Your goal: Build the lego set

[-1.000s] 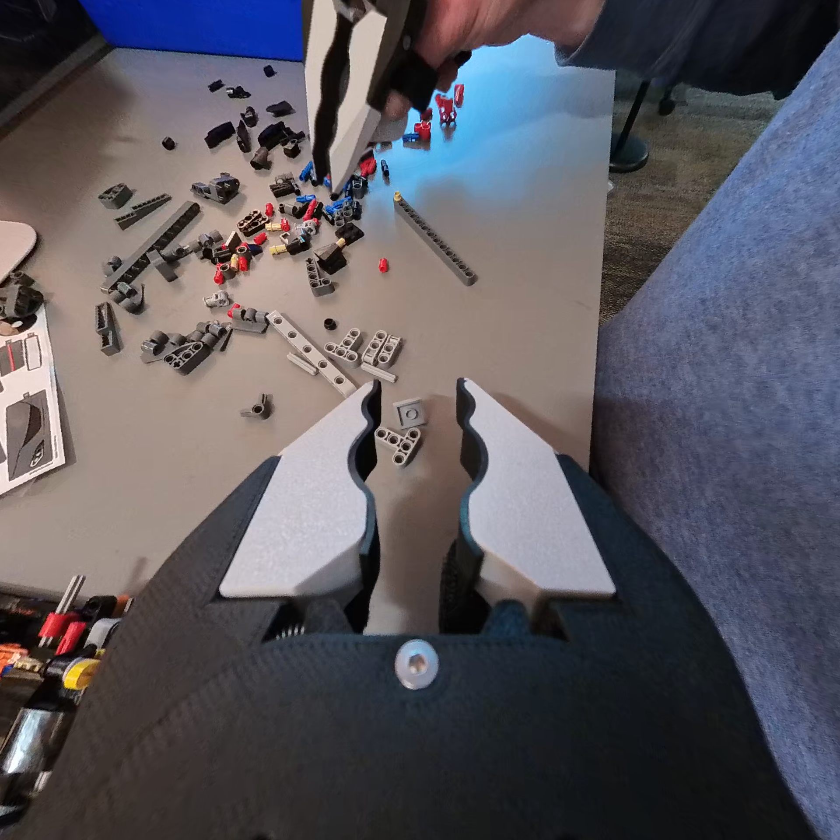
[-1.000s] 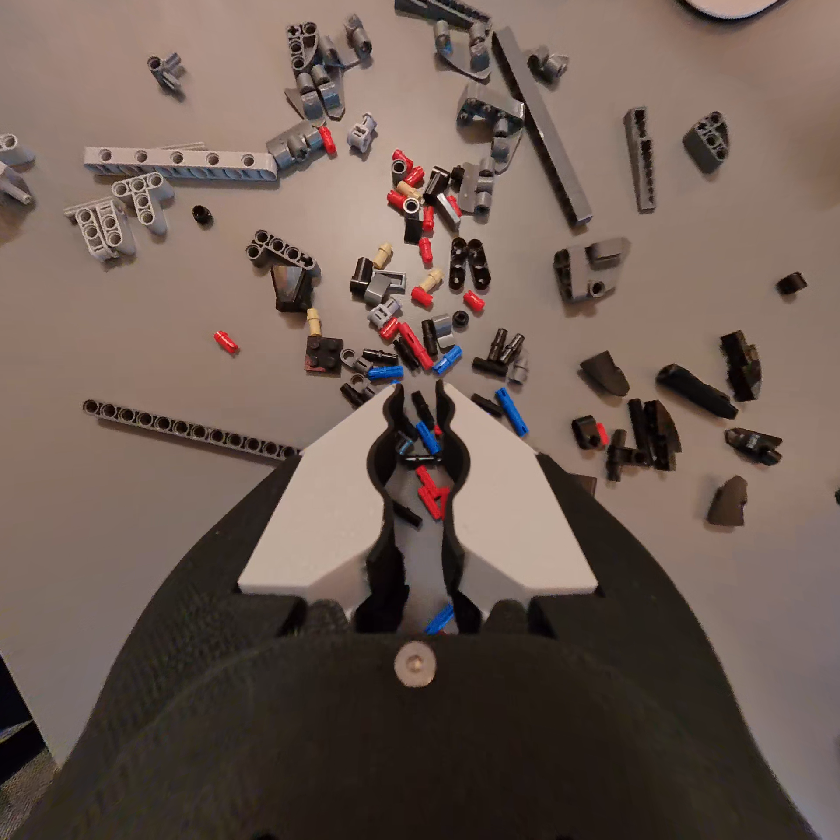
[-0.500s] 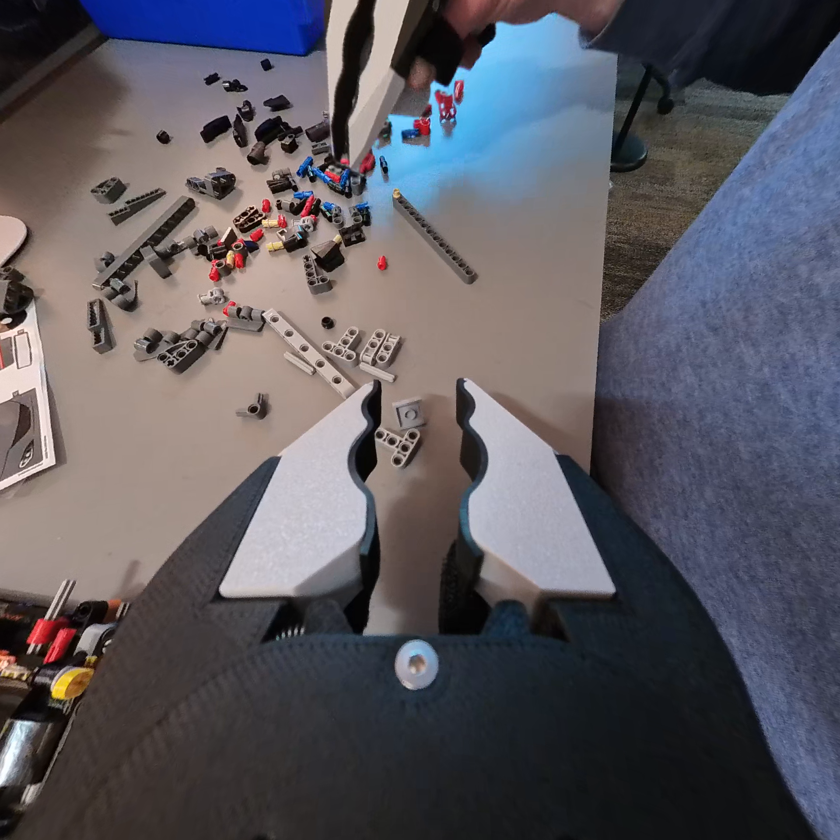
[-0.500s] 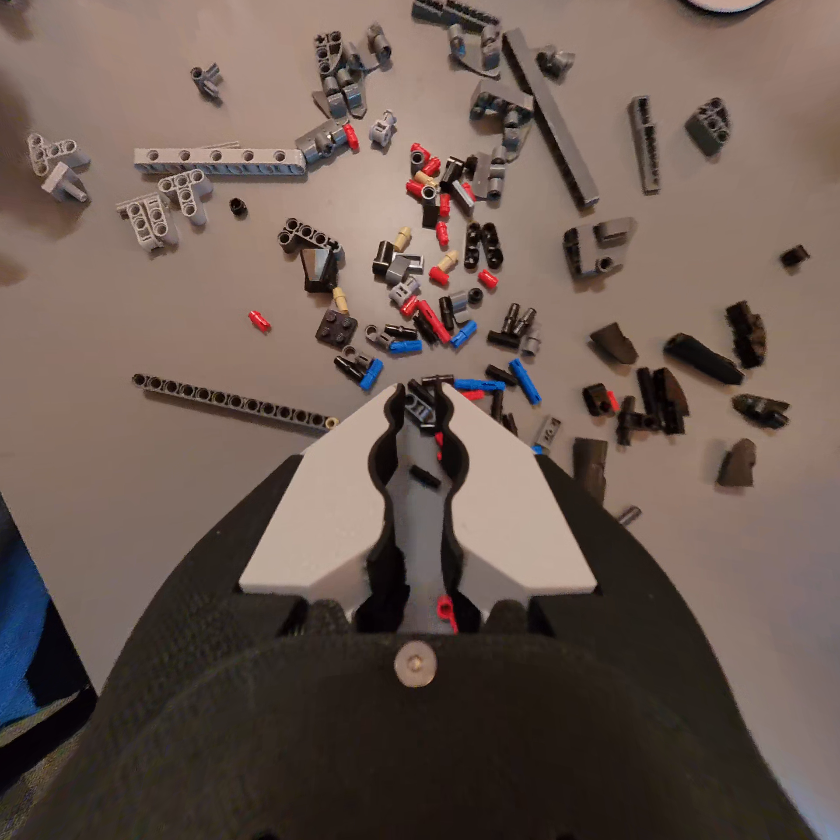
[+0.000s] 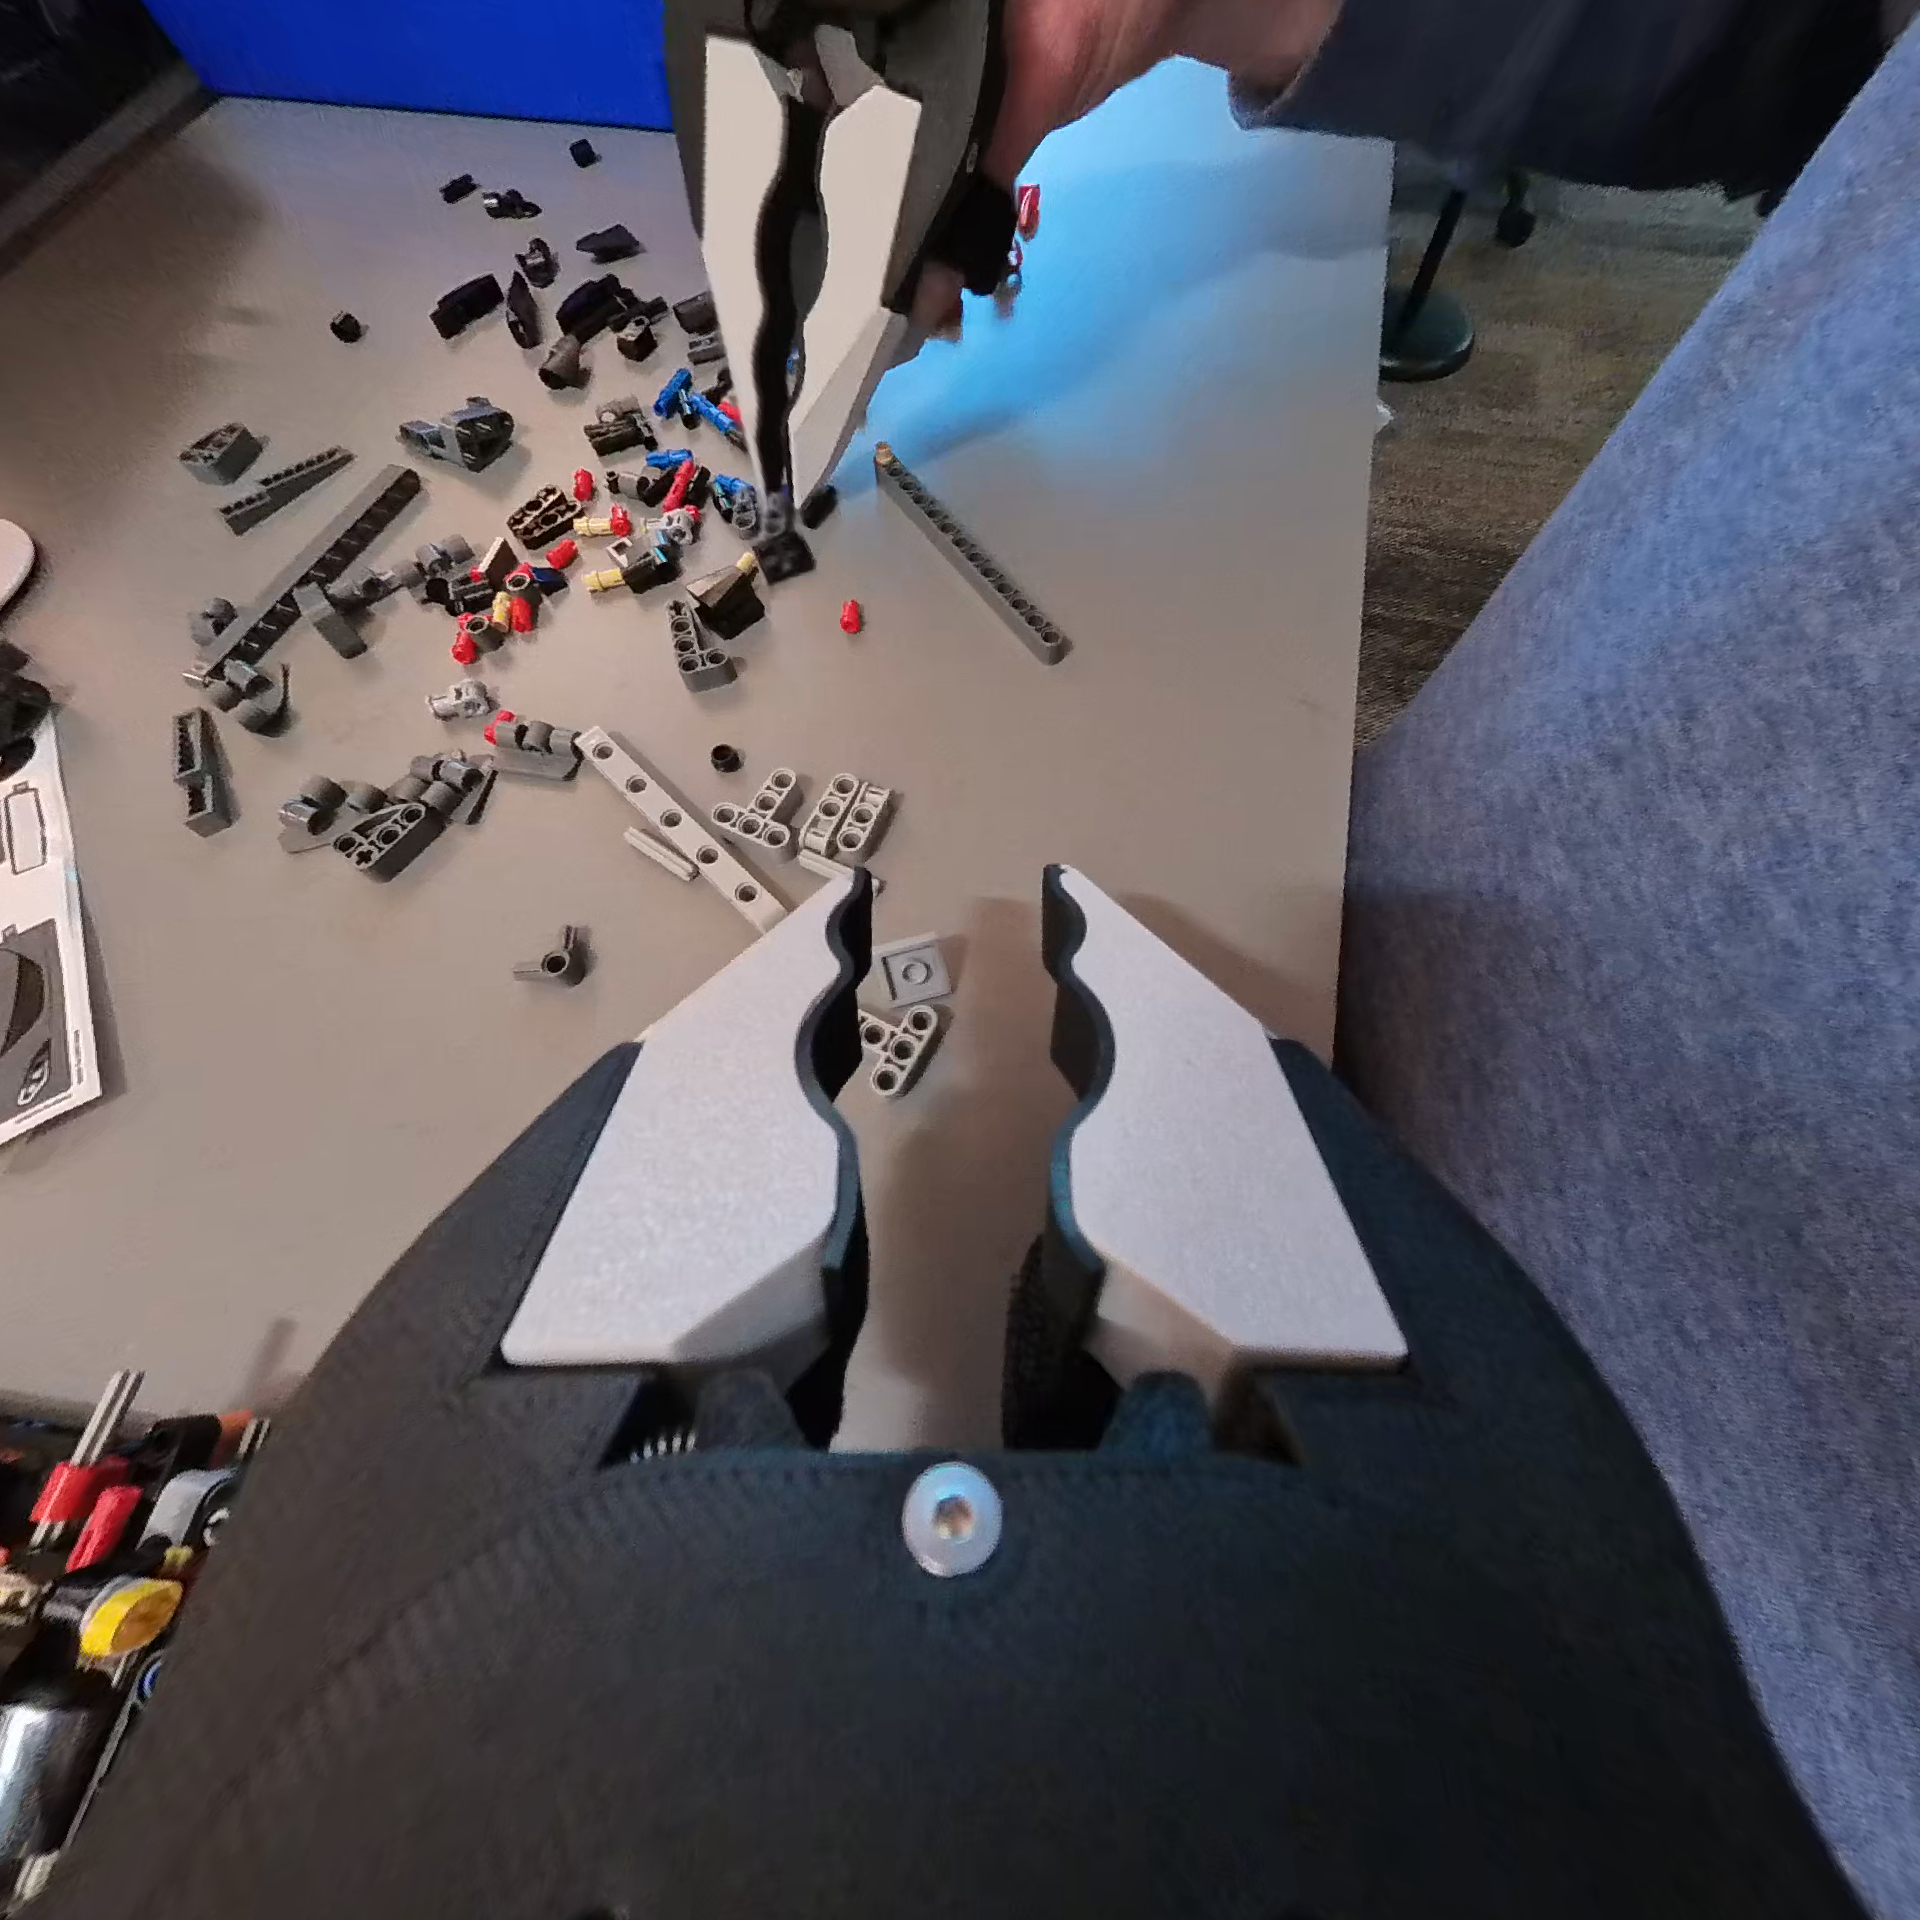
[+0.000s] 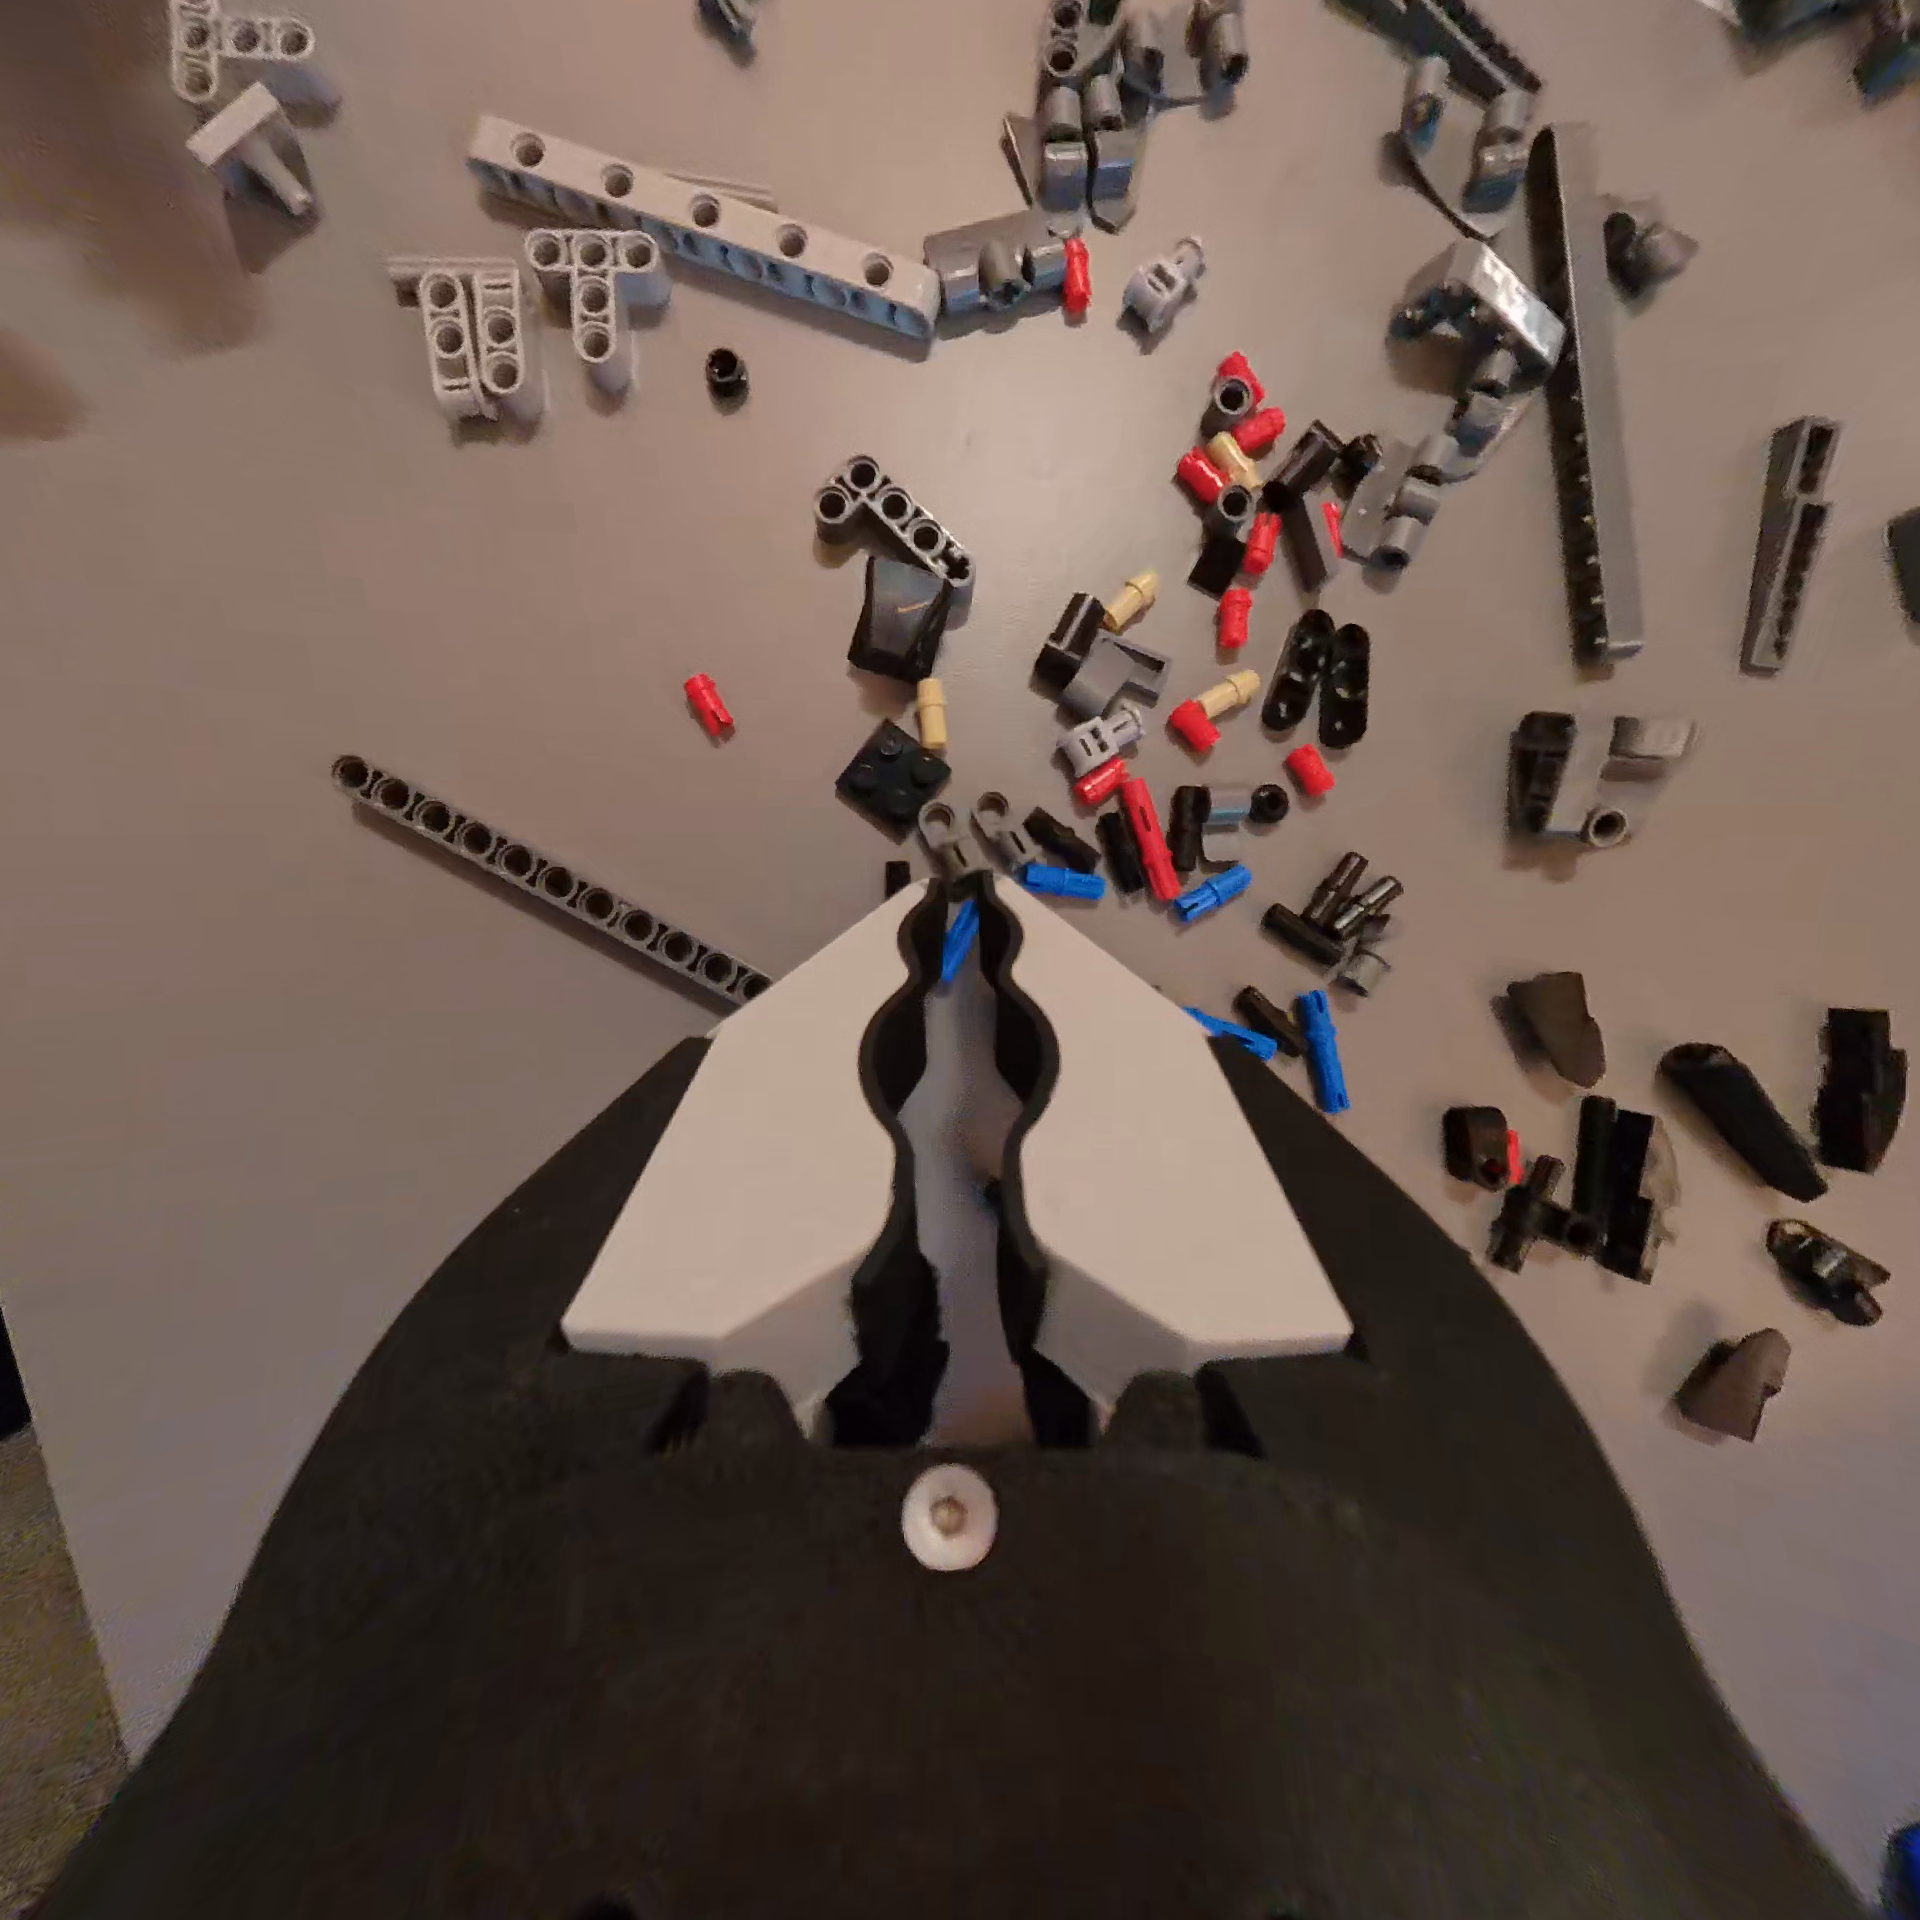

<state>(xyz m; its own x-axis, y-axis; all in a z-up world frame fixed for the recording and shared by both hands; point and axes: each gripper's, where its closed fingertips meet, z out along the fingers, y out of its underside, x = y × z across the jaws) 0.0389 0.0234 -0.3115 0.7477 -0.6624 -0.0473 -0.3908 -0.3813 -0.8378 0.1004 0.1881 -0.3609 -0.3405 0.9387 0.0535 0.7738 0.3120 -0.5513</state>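
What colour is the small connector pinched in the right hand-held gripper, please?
Dark grey connector, clearest in the right wrist view.

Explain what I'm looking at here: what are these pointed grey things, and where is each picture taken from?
There is no robot. A person works two handheld two-fingered tools, and each carries a camera looking along its fingers. The left view shows the left tool, open and empty, above the near edge of the grey table. Farther off, a hand holds the right tool. The right view looks down that tool onto loose Lego pieces, among them a long dark beam. Its tips are closed at a small grey connector and a blue pin; I cannot tell which one it grips.
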